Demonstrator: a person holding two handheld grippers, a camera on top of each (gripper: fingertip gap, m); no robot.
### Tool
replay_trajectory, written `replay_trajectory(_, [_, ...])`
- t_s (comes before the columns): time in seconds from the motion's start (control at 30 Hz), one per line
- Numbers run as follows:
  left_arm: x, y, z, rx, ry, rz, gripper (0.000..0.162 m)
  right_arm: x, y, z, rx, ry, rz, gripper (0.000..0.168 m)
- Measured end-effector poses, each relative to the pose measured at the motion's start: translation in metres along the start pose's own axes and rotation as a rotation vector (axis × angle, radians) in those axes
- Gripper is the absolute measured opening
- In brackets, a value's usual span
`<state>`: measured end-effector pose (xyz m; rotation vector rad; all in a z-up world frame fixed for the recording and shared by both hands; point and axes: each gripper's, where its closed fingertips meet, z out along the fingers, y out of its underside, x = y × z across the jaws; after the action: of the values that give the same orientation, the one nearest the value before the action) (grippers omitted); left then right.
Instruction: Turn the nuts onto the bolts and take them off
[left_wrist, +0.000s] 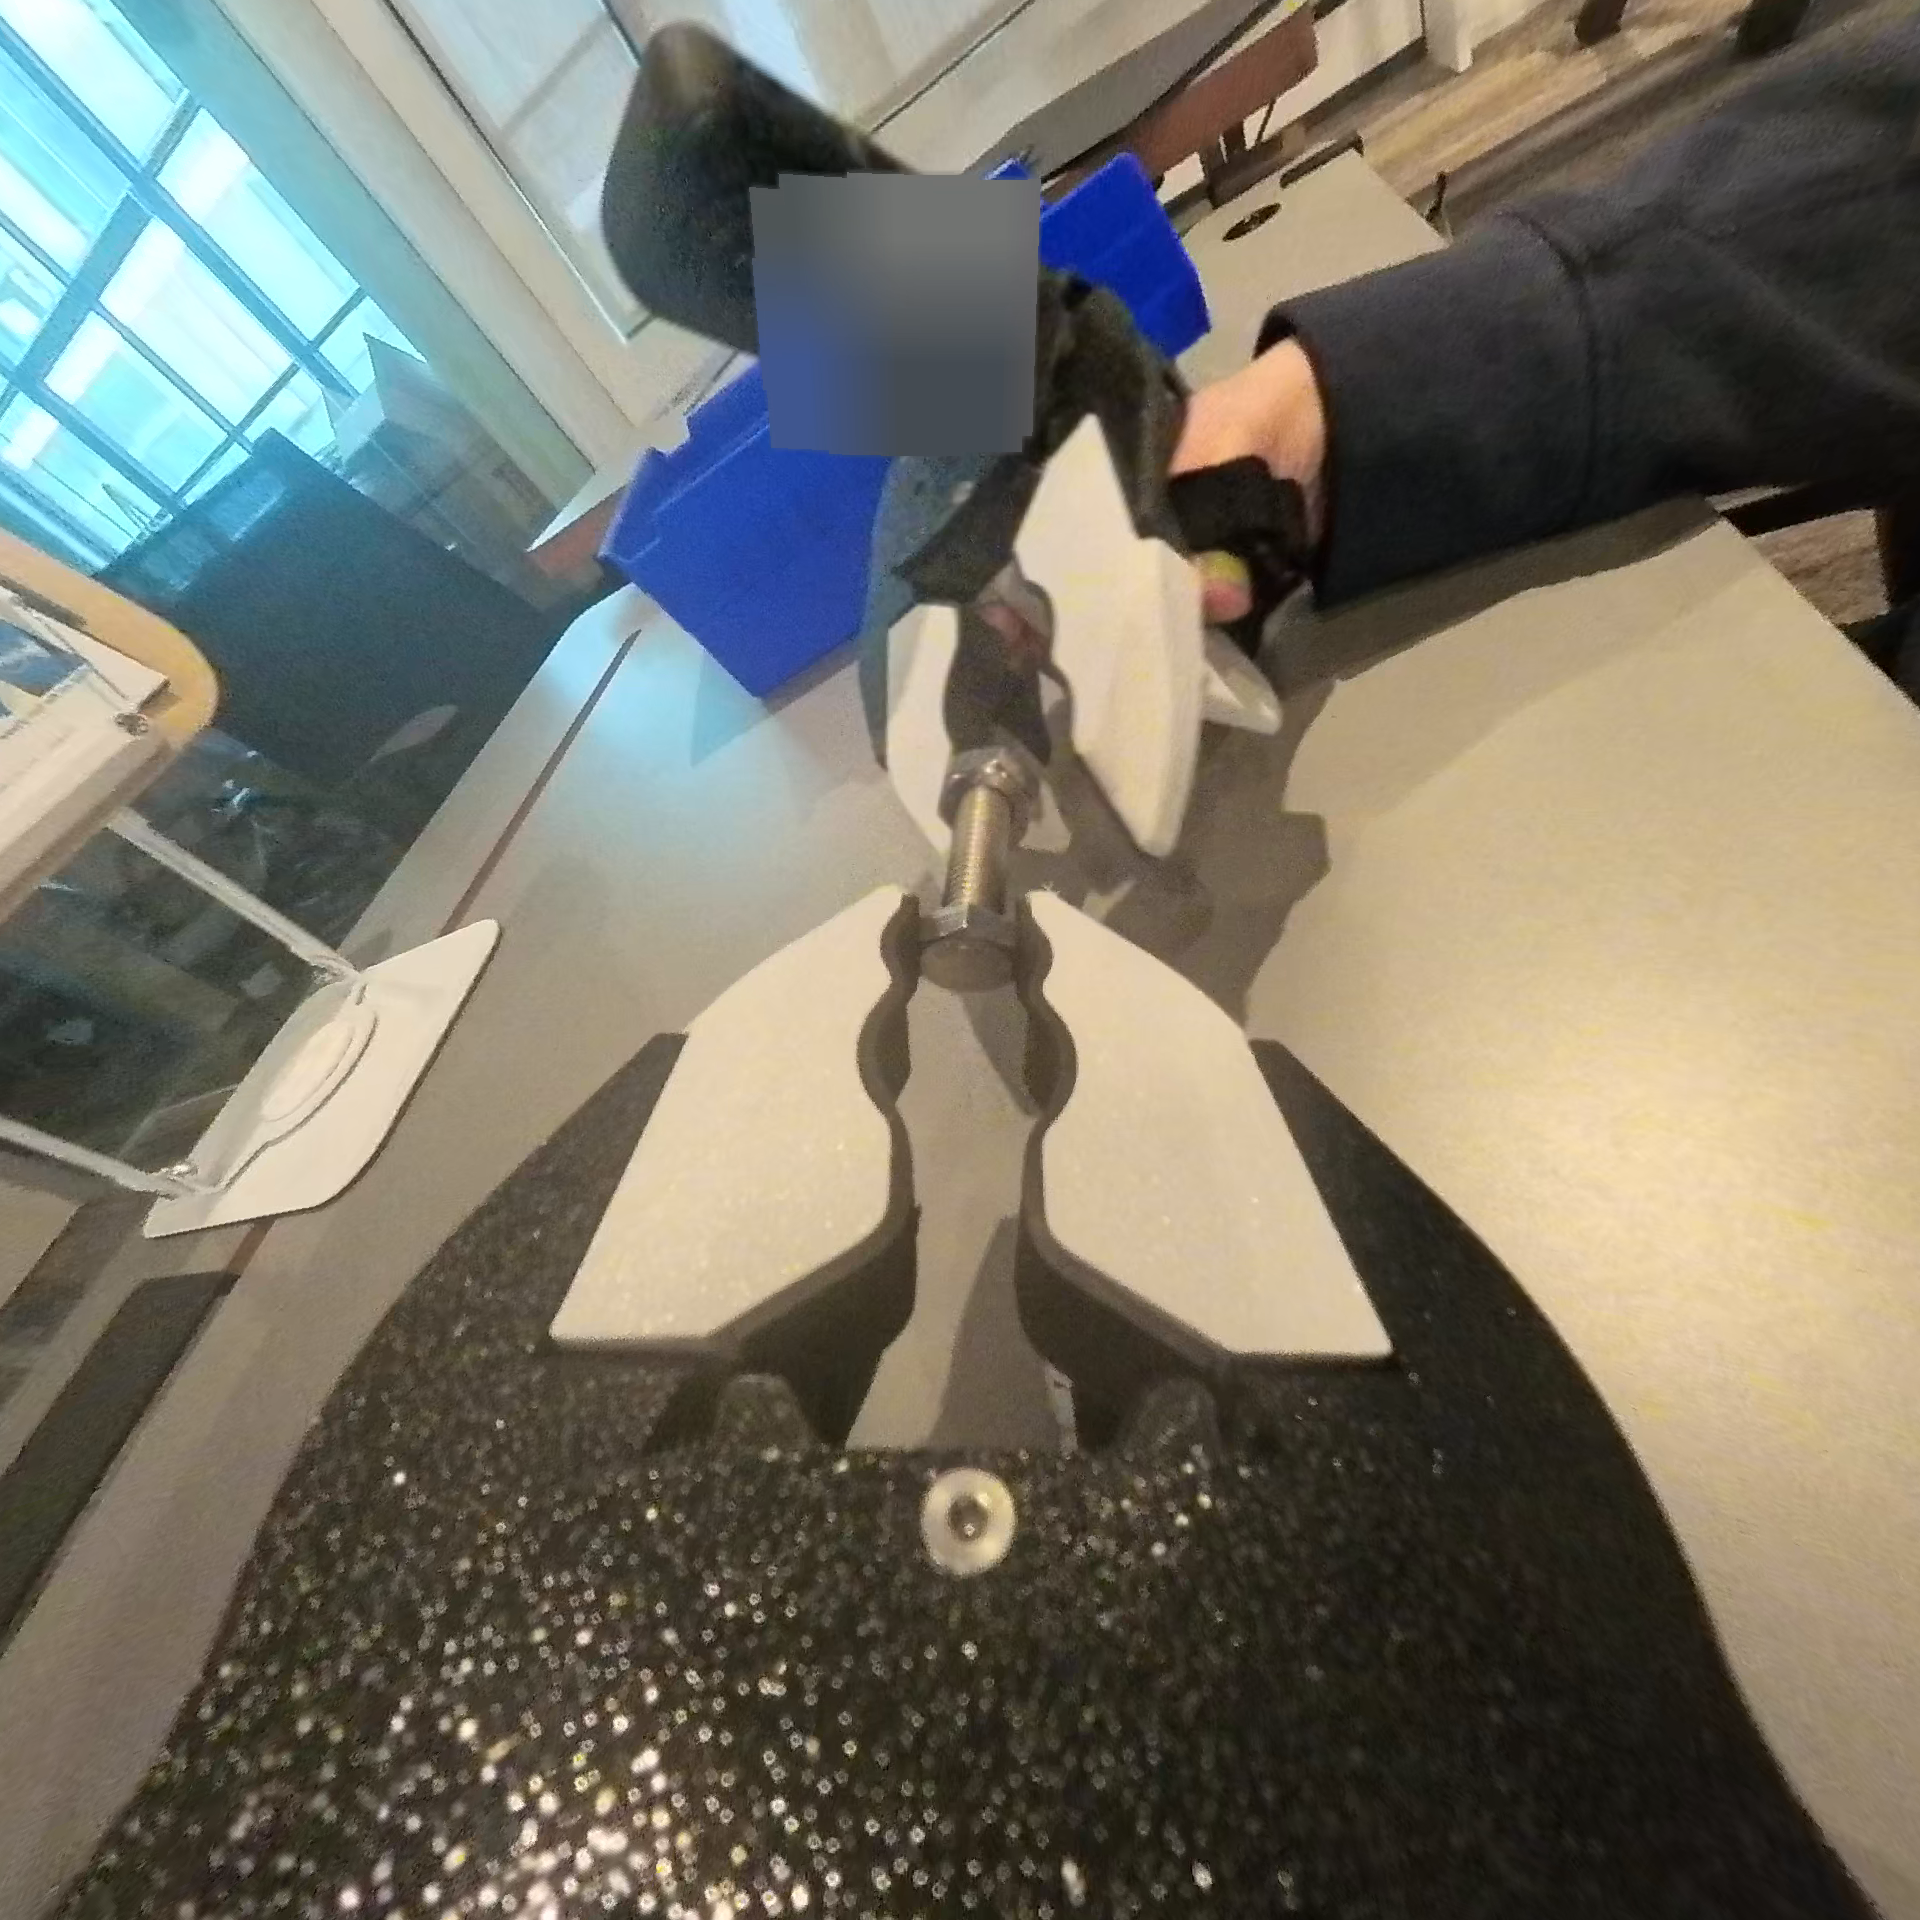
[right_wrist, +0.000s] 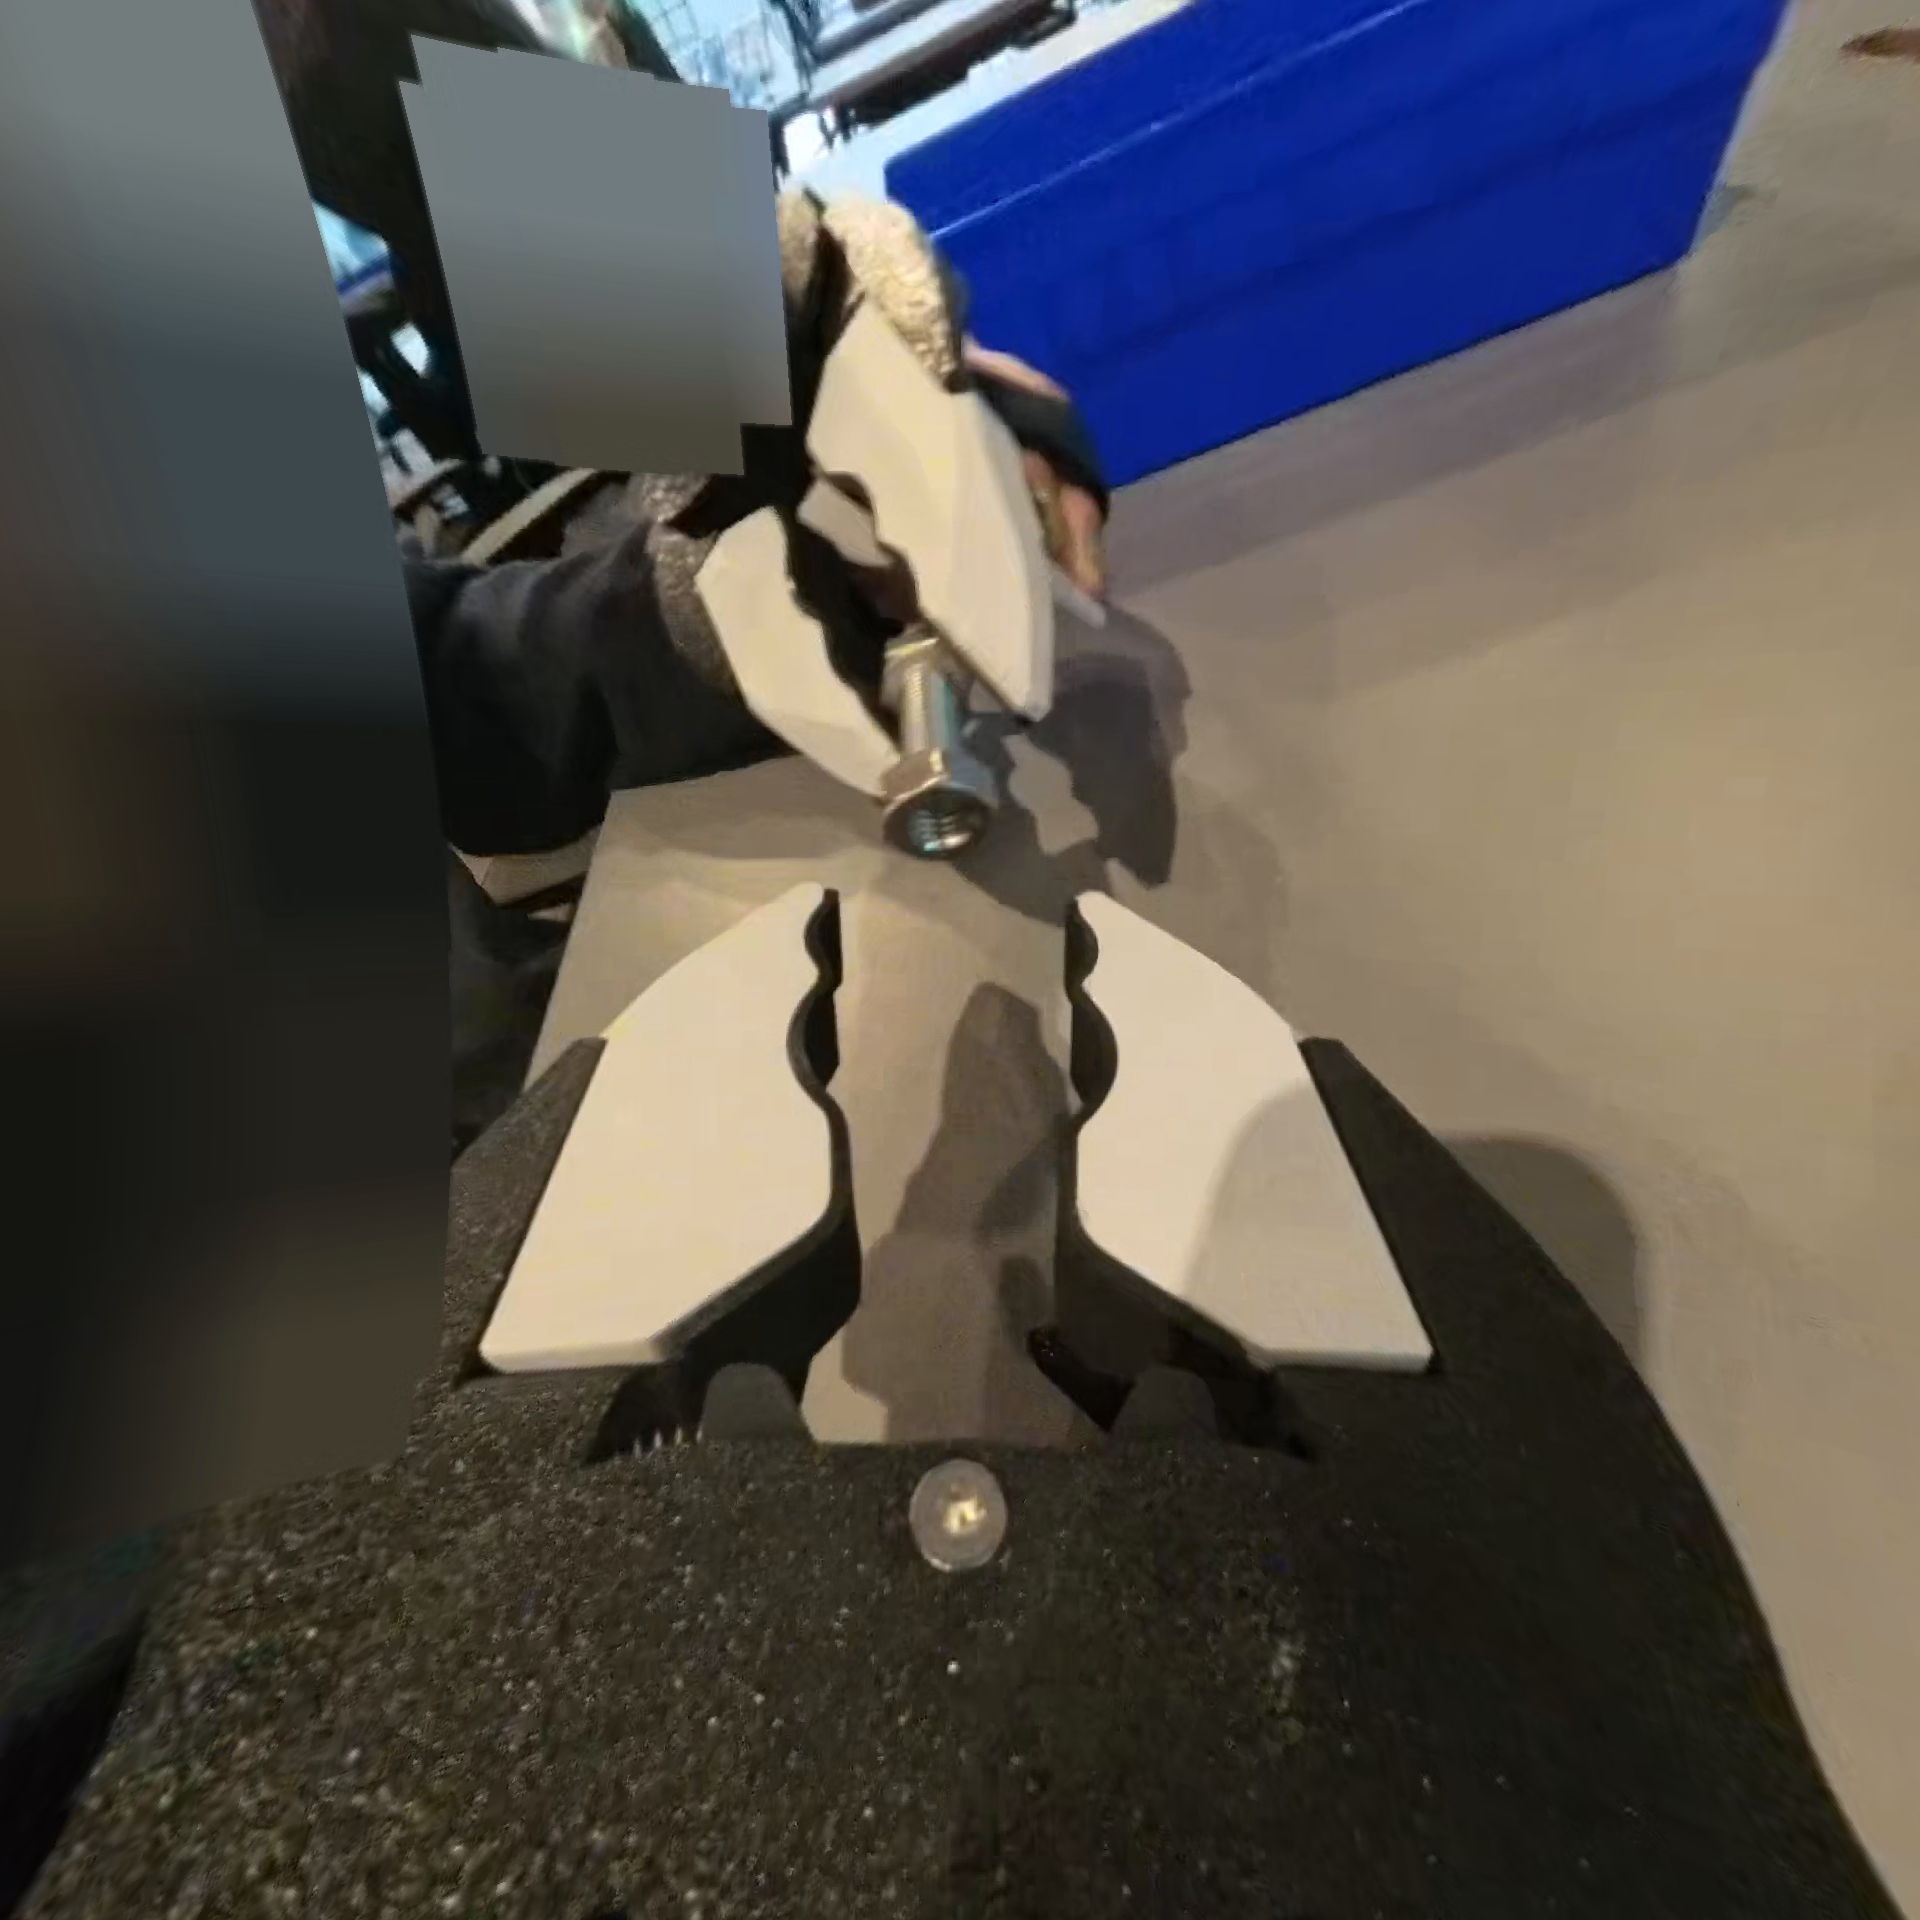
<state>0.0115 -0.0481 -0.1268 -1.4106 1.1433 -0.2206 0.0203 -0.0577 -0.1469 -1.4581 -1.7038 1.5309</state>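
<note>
In the left wrist view my left gripper (left_wrist: 966, 914) is shut on the hex head of a silver bolt (left_wrist: 977, 842). The shaft points away from me, just above the grey table (left_wrist: 1507, 1039). A silver nut (left_wrist: 987, 774) sits at the shaft's far end. My right gripper (left_wrist: 1039, 831) faces it, with its white fingers spread on either side of the nut. In the right wrist view my right gripper (right_wrist: 951, 914) is open and empty. The nut (right_wrist: 935, 805) lies just beyond its fingertips, on the bolt (right_wrist: 925, 696) held by the left gripper (right_wrist: 951, 738).
Blue plastic bins (left_wrist: 748, 561) stand at the back of the table and also show in the right wrist view (right_wrist: 1299, 260). A white stand base (left_wrist: 343, 1070) sits at the table's left edge. The person's hand and dark sleeve (left_wrist: 1558, 416) reach in from the right. Less than 4 cm separates the two grippers' tips.
</note>
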Motion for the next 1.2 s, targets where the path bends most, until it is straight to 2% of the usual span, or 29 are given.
replay_trajectory(0.13, [0.0,0.0,0.0,-0.001,0.001,0.005,0.017,-0.009,-0.017,-0.008,0.116,-0.129,0.145,0.047])
replay_trajectory(0.37, [0.005,-0.002,0.002,0.012,0.022,0.011,0.017,-0.012,-0.019,-0.008,0.125,-0.151,0.16,0.019])
replay_trajectory(0.43, [0.004,-0.001,0.001,0.011,0.021,0.0,0.017,-0.011,-0.021,-0.011,0.141,-0.139,0.133,0.019])
replay_trajectory(0.6, [-0.002,-0.001,-0.004,0.016,0.005,-0.019,0.017,-0.008,-0.027,-0.02,0.168,-0.023,-0.064,0.018])
replay_trajectory(0.87, [-0.008,0.004,-0.001,-0.012,-0.049,0.008,0.017,0.007,-0.025,-0.023,0.154,0.068,-0.029,0.018])
replay_trajectory(1.1, [-0.024,0.017,0.002,-0.093,-0.173,-0.016,0.017,0.044,-0.011,-0.034,0.044,0.38,-0.055,0.018])
replay_trajectory(1.2, [-0.028,0.022,0.001,-0.117,-0.196,-0.036,0.017,0.048,-0.015,-0.047,0.063,0.462,-0.049,0.018])
